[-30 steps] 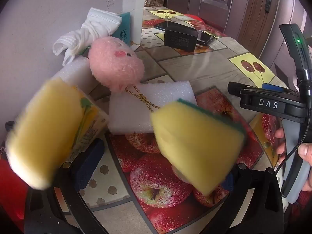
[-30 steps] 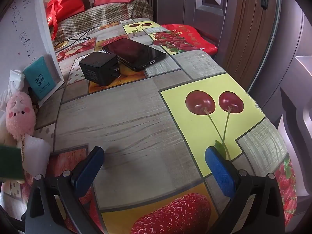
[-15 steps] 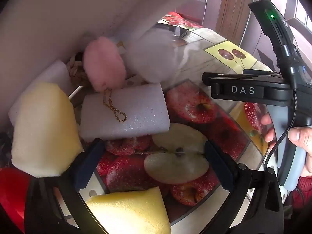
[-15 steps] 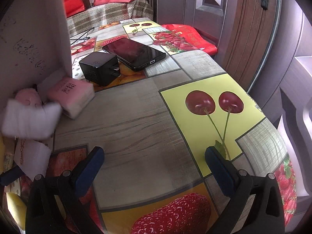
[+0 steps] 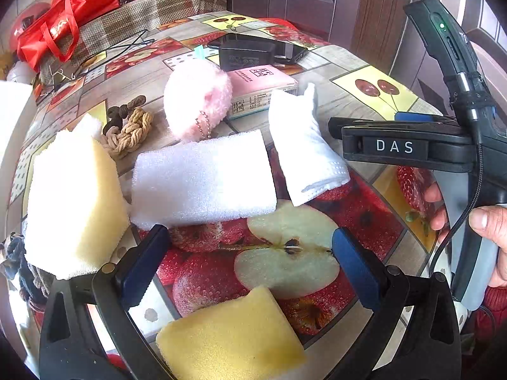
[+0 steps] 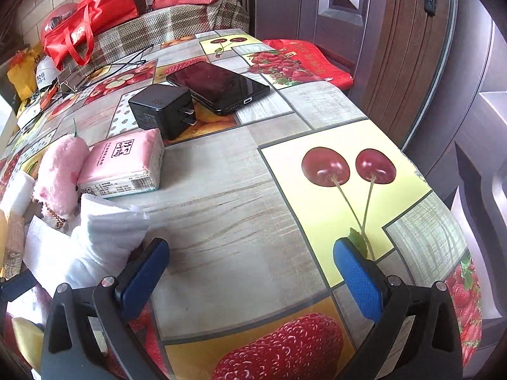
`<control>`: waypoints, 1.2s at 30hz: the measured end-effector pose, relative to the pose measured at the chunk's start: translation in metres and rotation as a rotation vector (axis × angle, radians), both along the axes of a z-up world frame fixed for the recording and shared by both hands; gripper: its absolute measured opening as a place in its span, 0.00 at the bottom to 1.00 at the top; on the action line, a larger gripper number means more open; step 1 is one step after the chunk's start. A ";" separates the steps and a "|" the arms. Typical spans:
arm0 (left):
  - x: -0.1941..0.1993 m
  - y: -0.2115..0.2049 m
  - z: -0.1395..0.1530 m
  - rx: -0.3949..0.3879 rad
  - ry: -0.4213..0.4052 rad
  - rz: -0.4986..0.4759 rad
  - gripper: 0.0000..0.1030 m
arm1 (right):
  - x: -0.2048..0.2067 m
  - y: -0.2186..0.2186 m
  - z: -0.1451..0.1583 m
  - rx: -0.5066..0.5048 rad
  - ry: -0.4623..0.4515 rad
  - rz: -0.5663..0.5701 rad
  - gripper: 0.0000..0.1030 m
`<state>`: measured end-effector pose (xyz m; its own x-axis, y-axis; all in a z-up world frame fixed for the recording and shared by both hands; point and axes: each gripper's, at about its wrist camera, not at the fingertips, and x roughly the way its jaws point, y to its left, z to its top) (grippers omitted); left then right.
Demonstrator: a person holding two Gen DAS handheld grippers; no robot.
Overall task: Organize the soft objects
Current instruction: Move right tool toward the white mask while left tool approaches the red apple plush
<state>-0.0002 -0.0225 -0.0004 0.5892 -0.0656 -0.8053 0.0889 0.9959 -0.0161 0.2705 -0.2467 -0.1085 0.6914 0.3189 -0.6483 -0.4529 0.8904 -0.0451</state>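
My left gripper (image 5: 250, 255) hangs over the fruit-print tablecloth (image 5: 285, 262), jaws spread wide, nothing between the blue pads (image 5: 142, 266); only the printed apple half shows in the gap. My right gripper (image 6: 250, 272) is likewise wide open and empty over bare cloth near the cherry print. From the left wrist view it sits off to the right, with my right hand (image 5: 484, 231) wrapped round the handle. The soft things lie scattered on the table. White foam block (image 5: 202, 179) flat just beyond my left finger. Pale yellow sponge (image 5: 71, 202) to its left, tilted up, touching the foam's left end. Second yellow sponge (image 5: 231, 338) close under the left gripper, at the near edge. White folded cloth (image 5: 305, 145) right of the foam, tilted, one corner raised; in the right wrist view the same cloth (image 6: 104, 237) lies just beside my right gripper's left finger. Pink plush ball (image 5: 198, 99) with a bead chain behind the foam, its chain hanging onto the foam's top edge. Pink tissue pack (image 5: 263, 87) touching the plush on its right. Braided hair ties (image 5: 130, 128), tan and brown, between the plush and the tilted sponge. Farther back: black charger (image 6: 161, 109) and phone (image 6: 218, 85) side by side. Red bag (image 6: 85, 20) beyond the table end.
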 end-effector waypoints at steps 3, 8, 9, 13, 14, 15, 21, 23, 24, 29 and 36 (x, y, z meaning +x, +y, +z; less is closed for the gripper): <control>0.000 0.000 0.000 0.000 0.000 0.000 1.00 | 0.000 0.000 0.000 0.001 0.000 0.000 1.00; -0.001 0.001 0.000 0.001 0.000 0.000 1.00 | 0.000 0.004 0.000 0.002 0.000 -0.001 1.00; -0.002 0.001 0.000 0.000 0.000 0.000 1.00 | 0.000 0.004 0.000 0.002 0.000 -0.001 1.00; -0.001 0.001 0.000 0.001 0.000 0.000 1.00 | -0.001 0.003 0.000 -0.002 -0.001 -0.001 1.00; -0.001 0.000 0.000 0.001 0.000 0.001 1.00 | -0.001 0.003 0.000 -0.004 -0.001 -0.001 1.00; -0.002 0.001 0.000 0.001 0.000 0.001 1.00 | -0.001 0.002 0.000 -0.003 -0.002 -0.001 1.00; -0.001 0.001 0.000 0.000 0.000 0.000 1.00 | -0.002 0.004 0.000 -0.002 -0.001 0.000 1.00; -0.001 0.001 0.000 0.002 0.001 0.001 1.00 | -0.002 0.003 0.000 -0.001 -0.001 0.000 1.00; -0.001 0.001 0.000 0.001 0.000 0.001 1.00 | -0.002 0.003 0.000 -0.001 -0.001 0.000 1.00; 0.000 -0.001 0.000 0.001 0.000 -0.006 1.00 | -0.002 0.003 0.001 0.001 0.000 0.001 1.00; 0.014 0.006 0.000 0.000 -0.018 -0.177 0.99 | -0.002 0.004 0.001 0.001 -0.001 0.006 1.00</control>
<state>0.0143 -0.0164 -0.0002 0.5826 -0.1700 -0.7948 0.2634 0.9646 -0.0133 0.2683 -0.2426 -0.1078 0.6899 0.3238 -0.6474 -0.4581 0.8878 -0.0441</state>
